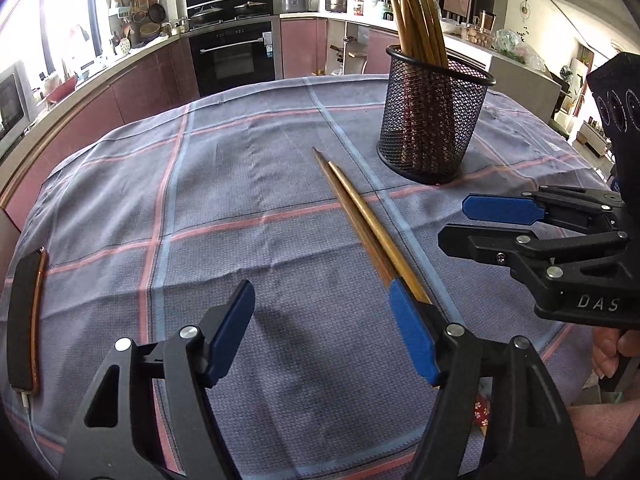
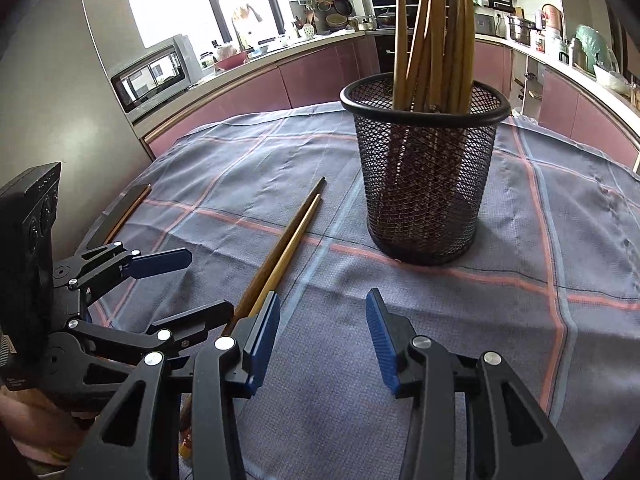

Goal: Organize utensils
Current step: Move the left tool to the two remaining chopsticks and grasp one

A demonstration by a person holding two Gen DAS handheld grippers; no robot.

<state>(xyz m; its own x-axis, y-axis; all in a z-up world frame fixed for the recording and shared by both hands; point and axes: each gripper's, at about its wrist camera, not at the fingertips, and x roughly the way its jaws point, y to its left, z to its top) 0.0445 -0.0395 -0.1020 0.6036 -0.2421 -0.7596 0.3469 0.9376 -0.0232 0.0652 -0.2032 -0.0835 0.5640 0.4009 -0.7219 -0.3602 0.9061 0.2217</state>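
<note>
Room: a kitchen with pinkish-mauve cabinets, a built-in black oven [image 1: 234, 58], a microwave [image 2: 154, 74] on the counter and a bright window behind.
Surface: a table under a grey-blue cloth [image 1: 240, 184] crossed by pink and pale-blue stripes.
Holder: a black mesh cup [image 1: 434, 120] stands upright on the far right part of the cloth, filled with wooden chopsticks [image 1: 416, 20] that rise above its rim and lean against one another.
Loose pair: two wooden chopsticks [image 1: 360, 212] lie flat on the cloth side by side, touching along their length, tips pointing away toward the holder but apart from its base; their thick ends run under the grippers' fingers.
Left gripper [image 1: 324, 332]: jaws apart and fairly wide, nothing pressed between the blue pads; the loose pair passes just outside its right finger [image 1: 412, 336], behind that pad, not in the gap.
Right gripper [image 2: 324, 344]: jaws parted to a moderate gap with only cloth showing between them; the loose pair lies outside its left finger [image 2: 260, 340], so it holds nothing.
Relation of grippers: they sit close together, one on either side of the loose pair's near ends.
Phone: a dark phone [image 1: 24, 320] with a cable lies at the cloth's left edge.
Person: fingers [image 1: 608, 352] show at the right gripper's handle.
</note>
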